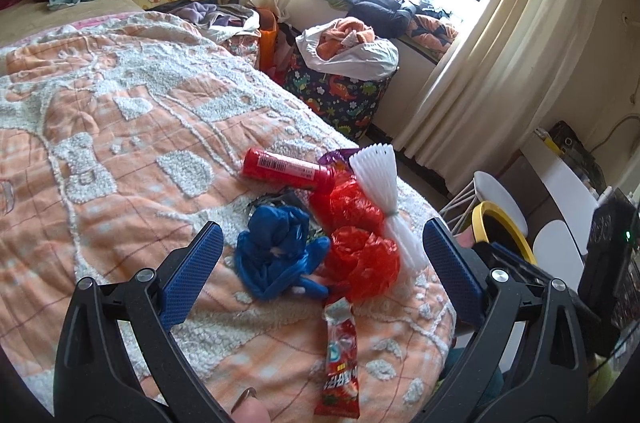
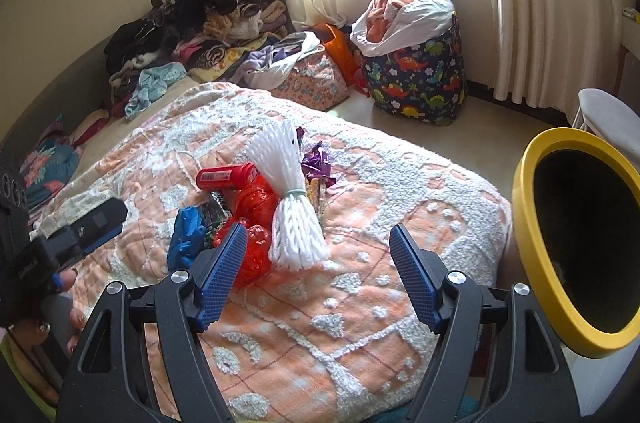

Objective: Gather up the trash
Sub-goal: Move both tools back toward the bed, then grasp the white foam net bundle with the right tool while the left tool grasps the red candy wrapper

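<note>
1. On the bed's orange blanket (image 1: 120, 151) lies the trash: red tube (image 1: 288, 169), blue bag (image 1: 276, 255), red bags (image 1: 360, 263), white foam netting (image 2: 292, 207), snack wrapper (image 1: 340, 363).
2. Left tongs (image 1: 320, 263) gape wide, empty, framing the blue bag.
3. Right tongs (image 2: 316, 271) stand open, empty, near the netting.
4. Yellow-rimmed bin (image 2: 532, 243), probably black-lined, stands beside the bed.

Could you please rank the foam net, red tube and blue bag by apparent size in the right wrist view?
1. Foam net, clearly largest.
2. Red tube and blue bag: similar, both partly hidden, so unranked.
</note>
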Tool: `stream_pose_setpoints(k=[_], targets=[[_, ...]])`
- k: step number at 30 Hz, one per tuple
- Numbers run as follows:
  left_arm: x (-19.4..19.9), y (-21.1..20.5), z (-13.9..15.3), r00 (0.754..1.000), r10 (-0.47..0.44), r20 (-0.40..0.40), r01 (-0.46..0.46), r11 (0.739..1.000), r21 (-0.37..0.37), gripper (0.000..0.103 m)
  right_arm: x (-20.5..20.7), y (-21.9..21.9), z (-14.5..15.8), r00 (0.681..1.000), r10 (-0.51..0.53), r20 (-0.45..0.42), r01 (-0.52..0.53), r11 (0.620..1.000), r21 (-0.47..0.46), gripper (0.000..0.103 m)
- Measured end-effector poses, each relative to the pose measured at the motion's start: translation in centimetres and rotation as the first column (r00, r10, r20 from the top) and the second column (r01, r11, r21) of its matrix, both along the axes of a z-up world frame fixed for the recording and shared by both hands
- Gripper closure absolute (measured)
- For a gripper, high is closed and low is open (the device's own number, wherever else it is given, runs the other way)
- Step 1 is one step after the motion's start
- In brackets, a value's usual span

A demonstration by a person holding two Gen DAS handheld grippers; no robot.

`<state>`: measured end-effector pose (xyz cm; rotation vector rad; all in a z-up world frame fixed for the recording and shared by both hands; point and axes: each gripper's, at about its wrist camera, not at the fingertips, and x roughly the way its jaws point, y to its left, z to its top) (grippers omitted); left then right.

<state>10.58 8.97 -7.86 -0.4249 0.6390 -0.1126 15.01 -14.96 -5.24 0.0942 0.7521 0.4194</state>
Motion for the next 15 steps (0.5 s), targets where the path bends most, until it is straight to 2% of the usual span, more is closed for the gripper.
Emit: stream_pose_setpoints(k=[9, 14, 15], targets=[[-1.0, -0.5, -1.8, 0.994, -0.073, -0.083, 0.074, 0.997, 0.009, 0.012, 2.5, 1.5, -1.9, 0.996, 0.026, -0.081, -0.027, 1.000, -0.006, 0.043], [-1.6, -2.1, -3.1, 0.981, -0.137, -0.137, 0.139, 0.990, 0.006, 0.019, 3.9, 2.3, -3.3, 0.991, 0.034, -0.128, -0.035, 0.999, -0.008, 0.046], [-1.7, -2.5, -3.3, 0.978, -0.151, -0.147, 0.154, 0.988, 0.010, 0.024, 4.2, 2.5, -3.6, 0.989, 0.041, -0.142, -0.042, 0.999, -0.006, 0.046]])
